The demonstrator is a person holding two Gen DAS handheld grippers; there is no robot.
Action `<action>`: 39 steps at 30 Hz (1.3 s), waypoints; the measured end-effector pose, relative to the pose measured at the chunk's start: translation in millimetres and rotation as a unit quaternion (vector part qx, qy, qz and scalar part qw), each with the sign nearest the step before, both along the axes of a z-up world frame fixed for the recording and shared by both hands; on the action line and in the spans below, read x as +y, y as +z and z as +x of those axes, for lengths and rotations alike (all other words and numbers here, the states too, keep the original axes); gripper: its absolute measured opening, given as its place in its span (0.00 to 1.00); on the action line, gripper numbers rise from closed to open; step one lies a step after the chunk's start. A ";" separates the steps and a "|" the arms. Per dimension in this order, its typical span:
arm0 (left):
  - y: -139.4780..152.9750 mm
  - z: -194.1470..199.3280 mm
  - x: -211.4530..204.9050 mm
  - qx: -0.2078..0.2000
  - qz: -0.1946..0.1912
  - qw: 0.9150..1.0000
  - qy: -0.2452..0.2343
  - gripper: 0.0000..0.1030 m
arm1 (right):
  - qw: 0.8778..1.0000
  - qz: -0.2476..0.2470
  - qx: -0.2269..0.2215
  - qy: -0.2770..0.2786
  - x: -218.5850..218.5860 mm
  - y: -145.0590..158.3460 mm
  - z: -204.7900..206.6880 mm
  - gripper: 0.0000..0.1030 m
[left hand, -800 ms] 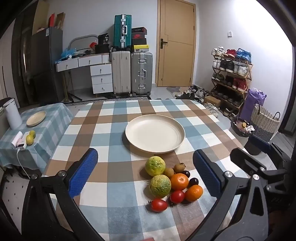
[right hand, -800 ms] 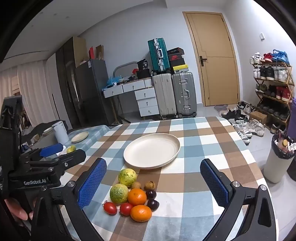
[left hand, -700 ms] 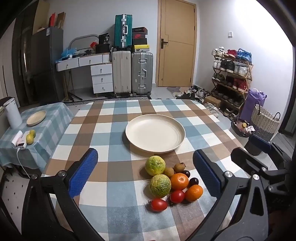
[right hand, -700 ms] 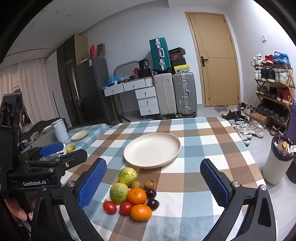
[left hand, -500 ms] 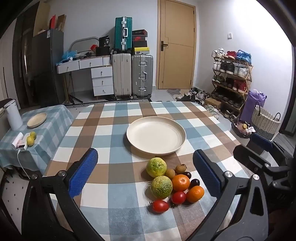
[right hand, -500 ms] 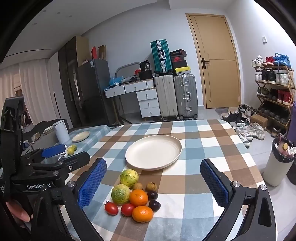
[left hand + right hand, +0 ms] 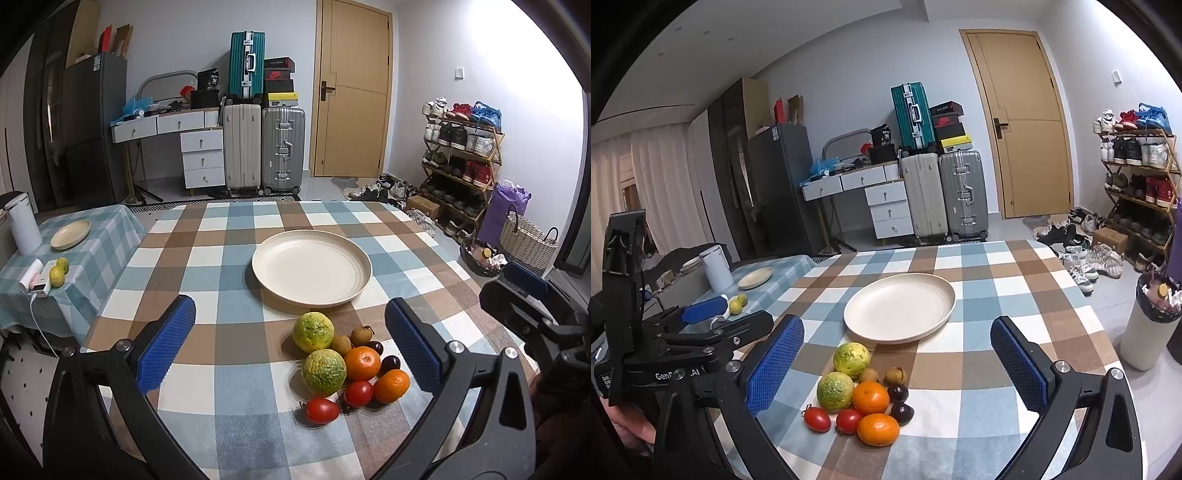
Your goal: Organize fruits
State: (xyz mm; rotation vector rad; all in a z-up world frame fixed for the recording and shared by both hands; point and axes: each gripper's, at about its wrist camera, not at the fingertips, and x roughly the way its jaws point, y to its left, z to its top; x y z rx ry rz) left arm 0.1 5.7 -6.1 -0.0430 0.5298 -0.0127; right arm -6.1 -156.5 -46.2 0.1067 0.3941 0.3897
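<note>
- The side table (image 7: pixel 92 236) at the far left is carrying a white jug (image 7: pixel 22 225), a small dish (image 7: pixel 71 229) and two yellow-green fruits (image 7: pixel 59 271); against the earlier left-wrist view they are sitting a little lower in the picture, as the view is tilting up slightly.
- The left gripper (image 7: pixel 291 341) is hanging above the checked table (image 7: pixel 207 258) with its blue pads (image 7: pixel 166 343) spread wide and nothing between them, the same spread as before.
- The plate (image 7: pixel 312 271) is lying bare near the table's middle, and it is showing slightly lower and further right in the left-wrist view than earlier.
- The fruit pile (image 7: pixel 347 365) is lying just in front of the plate, apart from it: two green-yellow citrus (image 7: pixel 313 331), two oranges (image 7: pixel 362 363), two tomatoes (image 7: pixel 322 410), two small brown fruits (image 7: pixel 362 335) and two dark plums (image 7: pixel 390 363), all in the same arrangement as before.
- In the right-wrist view the pile is sitting lower than earlier, and more ceiling is showing.
- The right gripper (image 7: pixel 897 365) is hovering over the table's near edge, jaws fully apart and empty, unchanged in width; the pile is lying between and below its pads.
- A bin (image 7: pixel 1148 325) is standing on the floor at the far right.
</note>
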 end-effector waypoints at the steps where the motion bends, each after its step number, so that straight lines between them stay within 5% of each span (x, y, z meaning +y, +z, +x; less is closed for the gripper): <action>1: -0.6 1.2 -0.3 0.000 0.001 1.000 0.000 1.00 | 1.000 0.001 -0.001 0.002 0.5 -0.1 -0.2 1.00; 39: -4.1 -1.9 0.6 -0.009 -0.004 1.000 -0.007 1.00 | 1.000 0.004 -0.007 0.008 -0.9 3.8 -2.9 1.00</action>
